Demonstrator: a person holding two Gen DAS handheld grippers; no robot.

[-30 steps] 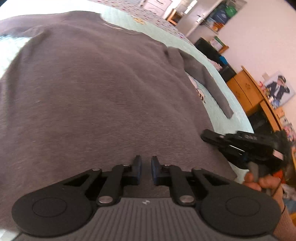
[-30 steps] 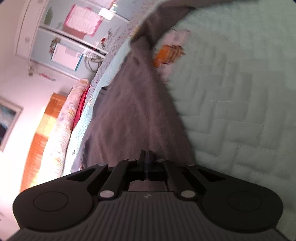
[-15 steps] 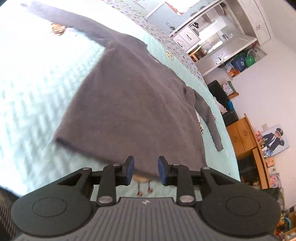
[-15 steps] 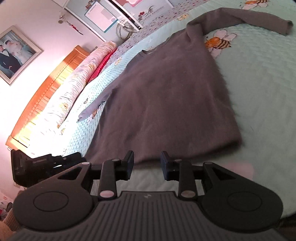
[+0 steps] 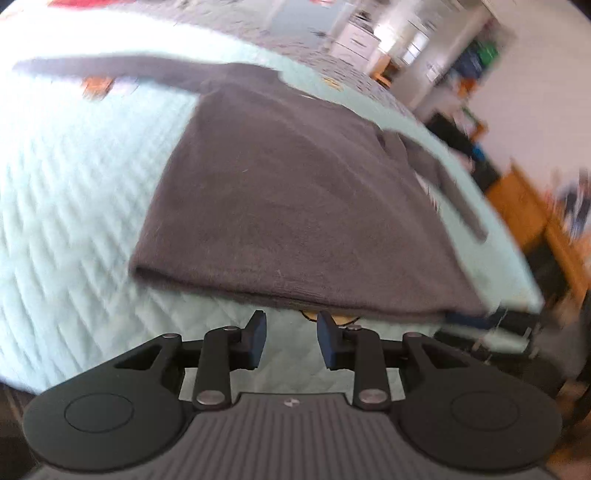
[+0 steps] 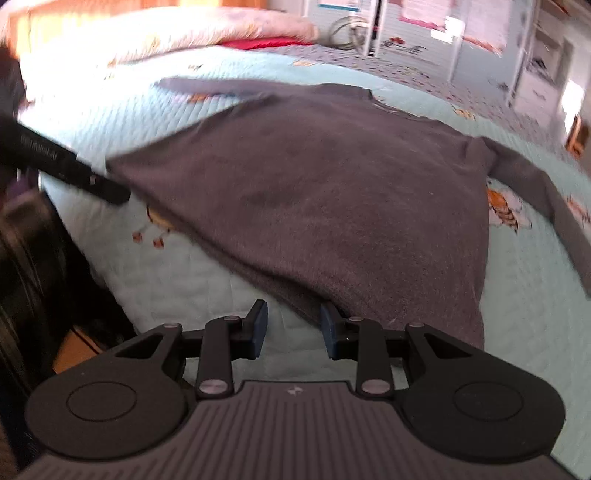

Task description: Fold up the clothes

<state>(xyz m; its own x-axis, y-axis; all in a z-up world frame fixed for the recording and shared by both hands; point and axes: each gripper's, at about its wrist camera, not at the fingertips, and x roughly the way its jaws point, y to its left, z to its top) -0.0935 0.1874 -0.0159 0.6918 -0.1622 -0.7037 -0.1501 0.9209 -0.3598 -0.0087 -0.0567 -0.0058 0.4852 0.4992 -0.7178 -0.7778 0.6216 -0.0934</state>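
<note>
A dark grey long-sleeved sweater (image 5: 295,206) (image 6: 332,192) lies flat on the pale mint quilt (image 5: 74,221), both sleeves spread outward. In the left wrist view my left gripper (image 5: 291,332) hovers just in front of the hem, open, with only quilt between its fingers. My right gripper (image 6: 293,325) is open too, and its right fingertip (image 6: 328,317) sits at the edge of the hem without pinching it. In the right wrist view the left gripper (image 6: 110,192) shows as a black bar near the sweater's left corner.
The near bed edge (image 6: 110,295) drops to a dark floor on the left. Rolled bedding and pillows (image 6: 221,29) lie along the headboard. Wooden furniture (image 5: 517,206) and cluttered shelves stand past the bed's far side. The quilt (image 6: 517,332) has cartoon prints.
Both grippers have let go of the sweater, opened and drawn back toward the near bed edge. The right one has rolled. The sweater now lies spread out ahead of them.
</note>
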